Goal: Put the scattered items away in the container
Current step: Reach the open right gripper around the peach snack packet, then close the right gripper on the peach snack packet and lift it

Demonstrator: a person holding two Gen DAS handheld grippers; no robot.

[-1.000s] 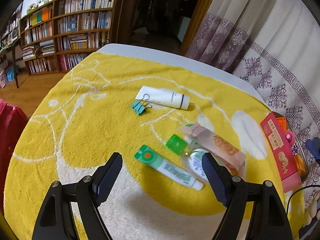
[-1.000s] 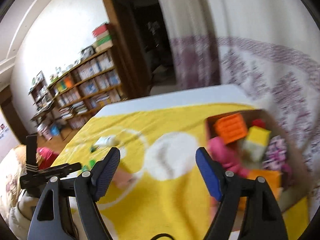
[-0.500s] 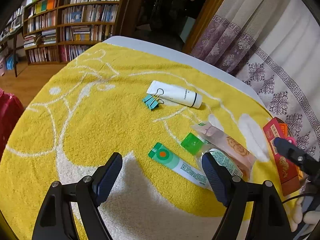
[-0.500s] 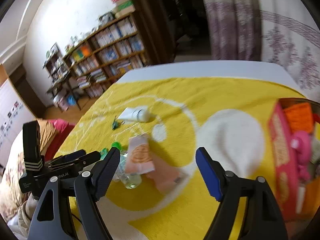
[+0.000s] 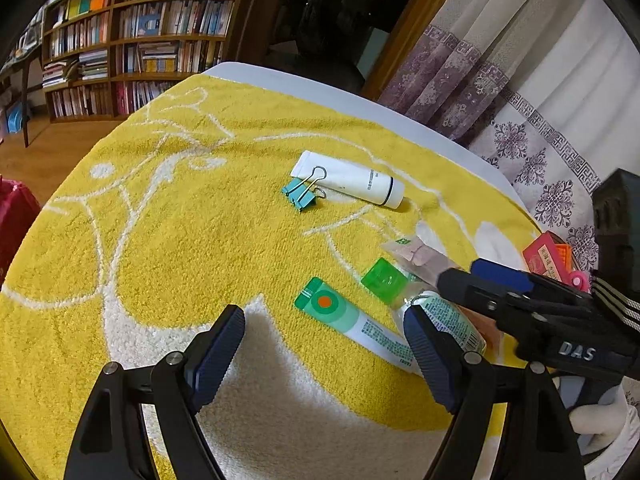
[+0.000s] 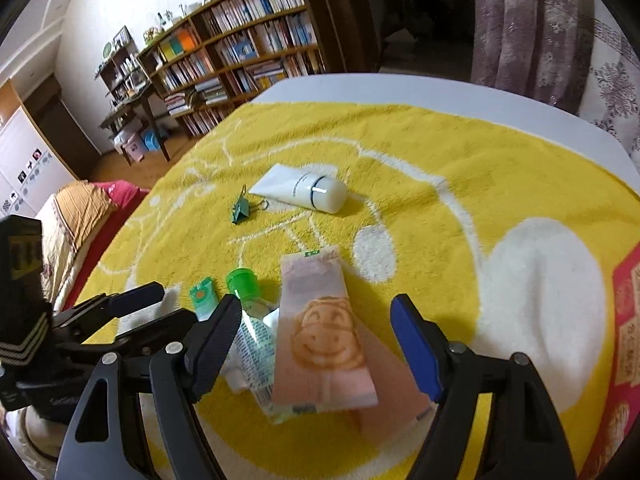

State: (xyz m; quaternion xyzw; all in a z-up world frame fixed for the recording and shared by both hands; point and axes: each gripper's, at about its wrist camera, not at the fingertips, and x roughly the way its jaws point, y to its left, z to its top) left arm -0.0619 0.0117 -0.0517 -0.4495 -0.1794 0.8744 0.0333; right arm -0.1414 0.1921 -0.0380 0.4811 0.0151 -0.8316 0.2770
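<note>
On the yellow towel lie a white tube, a teal binder clip, a green tube, a clear bottle with a green cap and a pink packet. My left gripper hovers open above the green tube's cap end, gripping nothing. My right gripper is low over the pink packet. Its jaws are closing with the packet between them, and the pads are clear of it. The bottle lies partly under the packet.
The container, a red-sided box holding toys, sits at the towel's right edge. The two grippers are close together, with the left gripper just left of the right one. Beyond the table stand bookshelves and a curtain.
My right gripper swung left from over the box to above the pink packet and sank toward it. In the left wrist view it came in from the right. My left gripper barely moved.
</note>
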